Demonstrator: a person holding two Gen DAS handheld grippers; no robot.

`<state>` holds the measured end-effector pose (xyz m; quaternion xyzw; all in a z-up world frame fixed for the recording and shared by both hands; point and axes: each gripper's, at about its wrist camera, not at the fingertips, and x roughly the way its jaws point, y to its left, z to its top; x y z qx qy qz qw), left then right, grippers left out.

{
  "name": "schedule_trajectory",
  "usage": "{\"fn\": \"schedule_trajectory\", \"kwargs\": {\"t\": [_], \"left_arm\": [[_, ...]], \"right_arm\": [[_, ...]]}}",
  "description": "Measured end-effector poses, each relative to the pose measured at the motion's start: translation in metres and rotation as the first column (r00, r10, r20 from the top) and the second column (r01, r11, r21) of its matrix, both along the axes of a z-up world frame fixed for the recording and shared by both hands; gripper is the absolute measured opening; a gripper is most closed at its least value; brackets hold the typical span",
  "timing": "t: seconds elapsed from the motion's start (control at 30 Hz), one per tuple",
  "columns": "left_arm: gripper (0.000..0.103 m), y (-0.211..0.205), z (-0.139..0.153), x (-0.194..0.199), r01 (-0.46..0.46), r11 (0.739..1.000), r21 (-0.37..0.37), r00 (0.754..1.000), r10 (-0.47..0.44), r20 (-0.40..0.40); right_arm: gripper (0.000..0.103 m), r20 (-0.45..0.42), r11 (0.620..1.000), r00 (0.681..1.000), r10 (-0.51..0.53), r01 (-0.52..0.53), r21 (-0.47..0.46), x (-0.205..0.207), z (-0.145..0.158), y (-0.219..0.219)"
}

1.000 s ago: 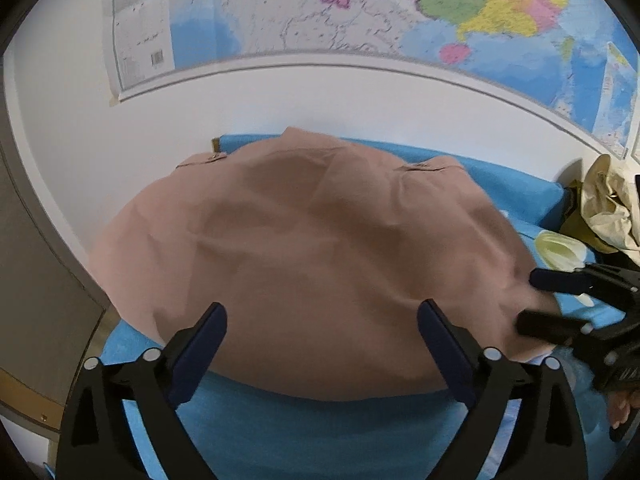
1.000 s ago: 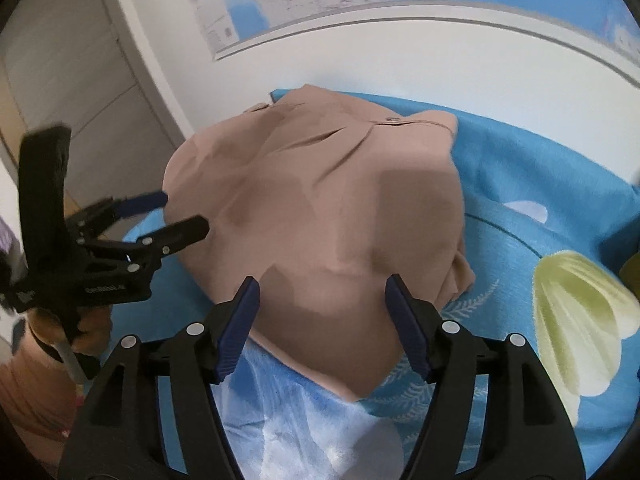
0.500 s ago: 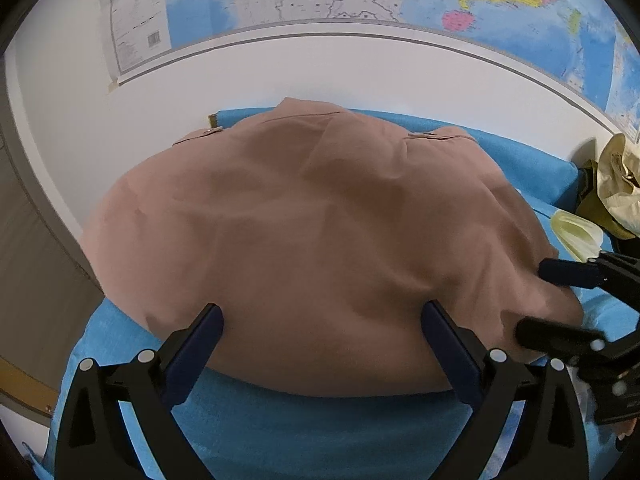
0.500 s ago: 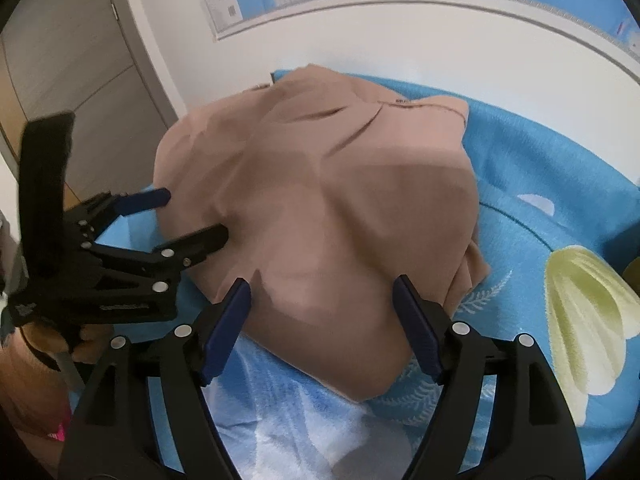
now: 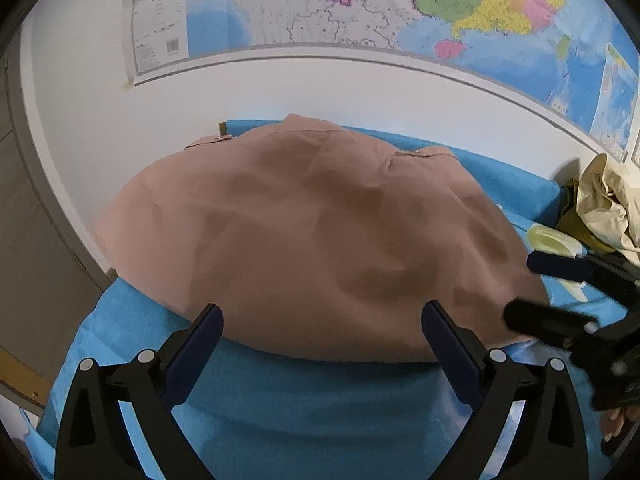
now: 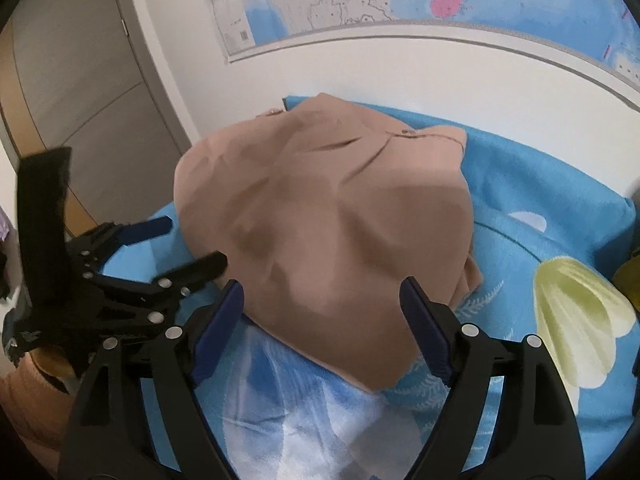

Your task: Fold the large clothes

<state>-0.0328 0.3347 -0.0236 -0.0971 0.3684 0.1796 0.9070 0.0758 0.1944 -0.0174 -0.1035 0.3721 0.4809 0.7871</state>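
Note:
A tan garment (image 5: 320, 236) lies folded flat on the blue bedsheet (image 5: 312, 408); it also shows in the right wrist view (image 6: 336, 216). My left gripper (image 5: 322, 330) is open and empty, its fingers standing at the garment's near edge; it also shows in the right wrist view (image 6: 192, 242). My right gripper (image 6: 322, 306) is open and empty over the garment's near corner. It shows at the right of the left wrist view (image 5: 524, 284), beside the garment's right edge.
A world map (image 5: 400, 4) hangs on the white wall behind the bed. A heap of cream and olive clothes (image 5: 604, 208) lies at the far right. A grey door (image 6: 76, 80) stands to the left. The sheet has a yellow flower print (image 6: 576, 312).
Both grippers have drawn back slightly toward the near edge of the garment. The garment lies as before, and both grippers stay open.

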Motion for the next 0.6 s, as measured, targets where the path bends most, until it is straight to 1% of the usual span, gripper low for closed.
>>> {"fn": "schedule_trajectory", "kwargs": {"t": [0.03,0.07,0.1,0.17,0.23,0.27,0.43,0.53,0.6], "left_arm": [[0.096,-0.002,0.001,-0.001,-0.006,1.0,0.001,1.0,0.006,0.003],[0.096,-0.004,0.001,-0.002,-0.01,1.0,-0.002,1.0,0.01,0.005],[0.096,-0.006,0.002,-0.004,-0.012,1.0,0.0,1.0,0.012,0.01],[0.096,-0.012,0.004,-0.006,-0.025,1.0,0.017,1.0,0.025,0.015],[0.096,-0.016,0.007,-0.009,-0.03,0.999,0.024,0.999,0.03,0.017],[0.096,-0.019,0.008,-0.011,-0.035,0.999,0.026,0.999,0.035,0.021],[0.096,-0.025,0.015,-0.017,-0.051,0.999,0.009,0.998,0.05,0.033],[0.096,-0.029,0.02,-0.021,-0.073,0.997,0.029,0.996,0.071,0.057],[0.096,-0.032,0.023,-0.024,-0.069,0.997,0.014,0.996,0.068,0.063]], "right_arm": [[0.085,0.0,1.0,1.0,-0.009,0.009,-0.002,0.0,-0.001,-0.002],[0.087,-0.003,1.0,1.0,-0.015,0.015,0.001,0.0,-0.002,-0.004],[0.088,-0.005,1.0,1.0,-0.021,0.021,0.006,-0.001,-0.003,-0.006],[0.092,-0.001,1.0,1.0,-0.027,0.027,0.006,-0.004,-0.004,-0.009],[0.093,0.014,1.0,0.999,-0.029,0.029,0.004,-0.009,-0.003,-0.012],[0.096,0.019,1.0,0.999,-0.03,0.03,0.004,-0.011,-0.003,-0.013],[0.097,0.068,0.999,0.997,-0.045,0.044,0.019,-0.023,0.004,-0.019],[0.097,0.093,0.998,0.994,-0.053,0.051,0.024,-0.028,0.008,-0.023],[0.097,0.103,0.998,0.993,-0.062,0.059,0.033,-0.03,0.01,-0.027]]}}
